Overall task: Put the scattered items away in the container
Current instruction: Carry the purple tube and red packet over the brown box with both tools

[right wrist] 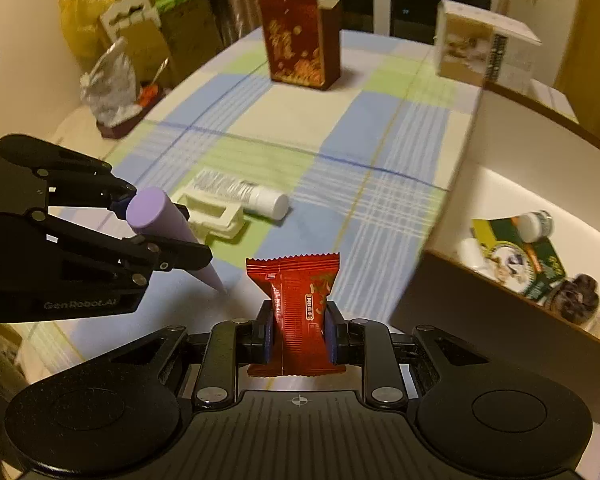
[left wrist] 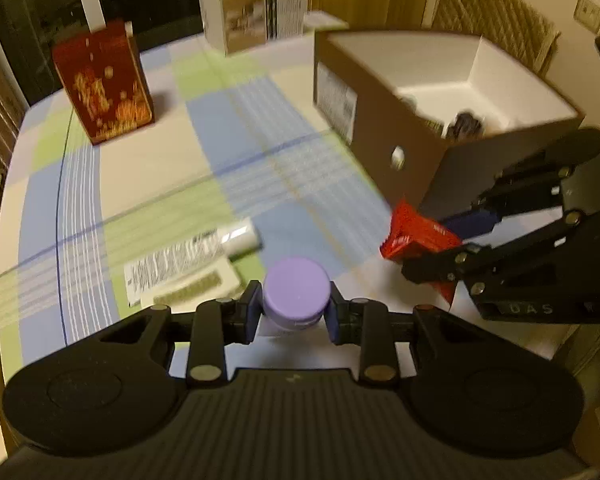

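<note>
The left gripper point(left wrist: 295, 309) clamped a purple tube point(left wrist: 295, 294), the right gripper point(right wrist: 299, 334) a red packet point(right wrist: 298, 312); several items already lay in the box point(right wrist: 452, 280), while a white tube point(right wrist: 244, 194) and a clip point(right wrist: 214, 216) ahead remained.

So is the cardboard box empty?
No. The box already holds a green packet, a small jar and a dark item.

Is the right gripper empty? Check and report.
No. The right gripper is shut on a red snack packet, pinched upright between its pads.
</note>
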### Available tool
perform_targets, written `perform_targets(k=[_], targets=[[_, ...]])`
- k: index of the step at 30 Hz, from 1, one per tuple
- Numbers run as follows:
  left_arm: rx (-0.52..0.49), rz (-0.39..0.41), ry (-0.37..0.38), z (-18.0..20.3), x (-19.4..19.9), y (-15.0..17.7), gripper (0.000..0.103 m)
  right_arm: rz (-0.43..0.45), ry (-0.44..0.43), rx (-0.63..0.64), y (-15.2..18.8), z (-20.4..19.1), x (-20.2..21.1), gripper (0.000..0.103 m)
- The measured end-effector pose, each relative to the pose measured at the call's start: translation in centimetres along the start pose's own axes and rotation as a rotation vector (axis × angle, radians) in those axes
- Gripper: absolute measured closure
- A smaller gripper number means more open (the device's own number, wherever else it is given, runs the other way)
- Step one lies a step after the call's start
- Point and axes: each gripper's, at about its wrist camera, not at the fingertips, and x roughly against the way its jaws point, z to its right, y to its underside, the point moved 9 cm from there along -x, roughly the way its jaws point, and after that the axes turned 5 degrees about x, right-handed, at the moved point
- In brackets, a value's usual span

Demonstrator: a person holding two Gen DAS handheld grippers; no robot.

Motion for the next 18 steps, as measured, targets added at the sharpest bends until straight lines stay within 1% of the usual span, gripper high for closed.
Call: perform_targets(k=[3,9,13,18], targets=[[-0.004,0.029,0.021,1.4,0.9,-1.1,0.076,0.031,0.006,-0.03,0.1,1.0,1.7,0.076],[-0.042,0.061,0.062,4.4,1.3,-2.7,0.076,0.086,0.026,-0.105,1.1,3.5,4.9,0.076],[-0.06,0.104,0.089,6.1,2.1,-4.5,0.076,0.116,0.047,-0.149,1.7,5.0,6.9,0.076],[-0.091,0.157,0.162,9.1,3.1,-6.6,0.076,0.111,0.089,-0.2,2.9,6.8,8.9,0.076]])
